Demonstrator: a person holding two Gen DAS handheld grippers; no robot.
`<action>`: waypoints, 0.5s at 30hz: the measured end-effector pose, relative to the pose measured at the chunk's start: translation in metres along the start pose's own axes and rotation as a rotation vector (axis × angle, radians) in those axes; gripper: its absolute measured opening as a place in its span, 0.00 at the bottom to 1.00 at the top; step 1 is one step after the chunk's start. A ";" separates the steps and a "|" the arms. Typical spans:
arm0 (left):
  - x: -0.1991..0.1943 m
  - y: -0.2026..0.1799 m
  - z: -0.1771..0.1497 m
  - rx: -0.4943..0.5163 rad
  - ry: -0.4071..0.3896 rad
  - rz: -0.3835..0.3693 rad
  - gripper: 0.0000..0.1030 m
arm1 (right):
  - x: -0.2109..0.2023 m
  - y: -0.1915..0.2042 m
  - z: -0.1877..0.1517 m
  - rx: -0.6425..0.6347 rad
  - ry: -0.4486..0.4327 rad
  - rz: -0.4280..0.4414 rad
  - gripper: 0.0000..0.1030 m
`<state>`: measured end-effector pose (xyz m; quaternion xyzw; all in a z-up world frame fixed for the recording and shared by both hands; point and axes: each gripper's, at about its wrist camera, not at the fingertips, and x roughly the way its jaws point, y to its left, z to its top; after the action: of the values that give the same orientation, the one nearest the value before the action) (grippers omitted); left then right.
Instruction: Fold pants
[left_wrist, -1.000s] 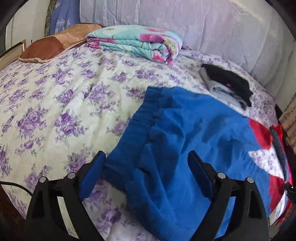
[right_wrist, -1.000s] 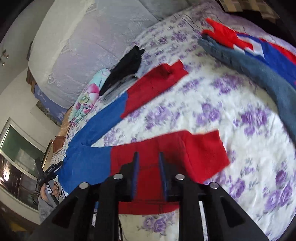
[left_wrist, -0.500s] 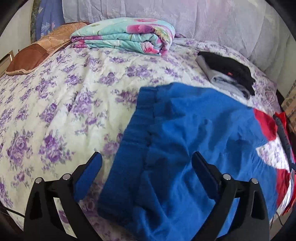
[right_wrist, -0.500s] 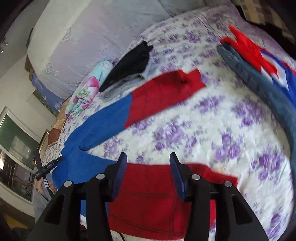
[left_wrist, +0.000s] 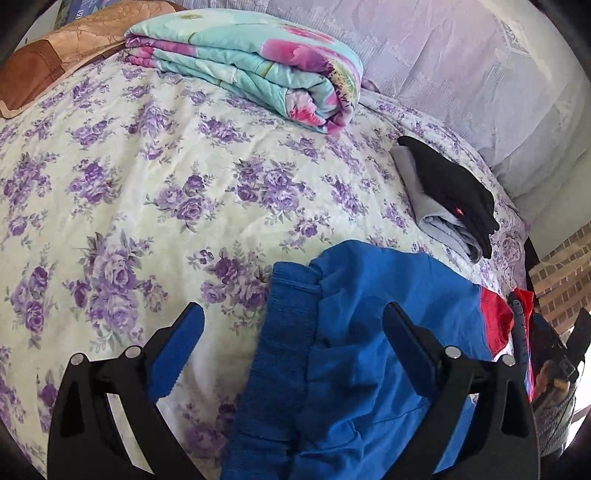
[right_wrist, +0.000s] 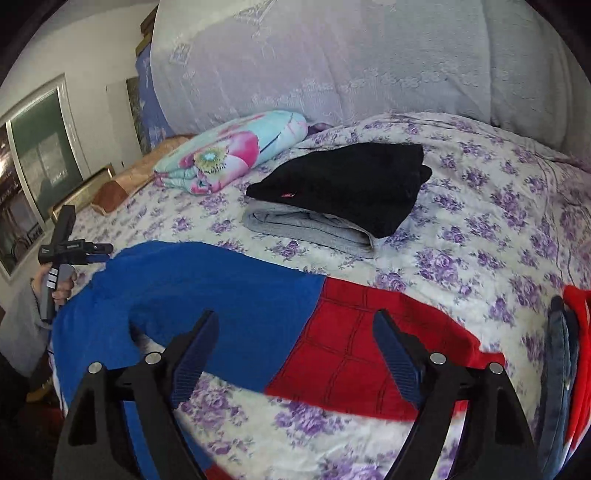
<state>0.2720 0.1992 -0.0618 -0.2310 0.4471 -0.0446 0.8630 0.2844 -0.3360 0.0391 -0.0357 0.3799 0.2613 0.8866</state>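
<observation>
Right wrist view: right hand-held gripper (right_wrist: 291, 345), jaws just opened wide, tilts down over pants (right_wrist: 229, 284).

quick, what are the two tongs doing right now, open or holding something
Left tongs: open, holding nothing, over the blue waistband of the pants.
Right tongs: open, have just been opening, holding nothing, above the pants.

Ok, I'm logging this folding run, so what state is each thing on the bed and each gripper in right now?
Blue and red pants: spread on the bed, legs apart, not yet folded.
Left gripper: open over the blue waist end, holding nothing.
Right gripper: jaws just opened, nothing gripped.
Black garment: folded, stacked on the folded grey garment.
Floral quilt: folded.
Bedspread: laid flat.
</observation>
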 end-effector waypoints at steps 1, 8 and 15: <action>0.004 0.001 0.001 -0.001 0.012 -0.009 0.92 | 0.013 0.002 0.007 -0.019 0.023 0.013 0.83; 0.023 0.003 0.013 0.034 0.052 -0.044 0.92 | 0.105 0.019 0.027 -0.384 0.192 -0.025 0.68; 0.034 -0.004 0.023 0.076 0.065 -0.081 0.92 | 0.148 -0.009 0.035 -0.371 0.262 0.030 0.59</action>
<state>0.3114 0.1945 -0.0743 -0.2145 0.4633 -0.1040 0.8536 0.3968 -0.2705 -0.0395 -0.2262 0.4376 0.3333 0.8039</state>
